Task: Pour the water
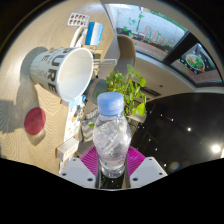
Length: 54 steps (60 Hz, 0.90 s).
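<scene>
between the fingers, at 6 o'clock, one clear water bottle (112, 140) w/ pale blue cap stands upright; gripper (112, 165) is clamped on its lower body, both purple pads (92, 160) pressing its sides; one white paper cup (62, 72) at 10 o'clock, mouth turned toward the bottle; one green plant (130, 92) at 1 o'clock beyond; progress, my read: bottle grasped, cap looks on, no water flowing; tilt and pour left to do.

Bottle (111, 135) upright between claw (111, 172) fingers, both pressing its sides. Cup (62, 71) tilted, up-left of bottle cap. Plant (130, 92) behind bottle, right of cup.
</scene>
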### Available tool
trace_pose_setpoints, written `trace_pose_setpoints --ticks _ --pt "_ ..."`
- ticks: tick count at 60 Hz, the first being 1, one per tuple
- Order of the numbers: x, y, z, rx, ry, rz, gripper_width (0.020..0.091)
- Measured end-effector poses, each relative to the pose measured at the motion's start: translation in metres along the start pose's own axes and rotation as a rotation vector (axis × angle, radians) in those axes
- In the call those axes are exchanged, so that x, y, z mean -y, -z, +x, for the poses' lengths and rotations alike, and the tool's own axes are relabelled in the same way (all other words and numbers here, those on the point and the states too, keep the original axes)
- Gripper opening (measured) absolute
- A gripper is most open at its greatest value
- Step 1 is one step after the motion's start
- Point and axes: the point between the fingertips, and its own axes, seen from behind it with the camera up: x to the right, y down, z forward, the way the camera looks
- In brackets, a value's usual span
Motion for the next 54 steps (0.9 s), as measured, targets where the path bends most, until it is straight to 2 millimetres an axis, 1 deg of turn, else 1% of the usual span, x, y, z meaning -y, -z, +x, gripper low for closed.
trace_pose_setpoints --ticks 3,5,10,11,16,19,25,29,33,36,37,40,43,44,48,50,54 --pt "0.006 -0.003 -0.007 0.002 0.054 0.004 0.0329" --pt "0.010 -0.001 -0.009 0.008 0.073 -0.001 0.0330" --pt "0.017 0.002 -0.013 0.031 0.069 0.001 0.0329" --pt "0.017 0.000 -0.015 0.028 0.072 0.002 0.0329" --pt "0.018 0.004 -0.007 0.023 0.039 0.013 0.0331" --pt "0.014 0.005 -0.004 0.041 -0.022 0.018 0.0331" --pt "0.005 0.011 0.006 0.086 -0.220 0.035 0.0330" --pt "-0.007 0.015 0.012 0.118 -0.376 0.036 0.0332" --pt "-0.018 0.019 0.019 0.152 -0.566 0.043 0.0334" --pt "-0.020 0.025 0.020 0.181 -0.708 0.055 0.0335" --pt "-0.024 0.025 0.022 0.199 -0.757 0.068 0.0336" --pt "-0.025 0.028 0.022 0.249 -0.902 0.103 0.0335" --pt "-0.023 0.031 0.018 0.307 -1.035 0.131 0.0335" --pt "-0.016 0.031 0.013 0.322 -1.076 0.135 0.0335" --pt "-0.014 0.031 0.003 0.404 -1.237 0.170 0.0335" --pt "-0.009 0.032 -0.005 0.435 -1.307 0.187 0.0335" --pt "-0.003 0.028 -0.016 0.494 -1.411 0.230 0.0335"
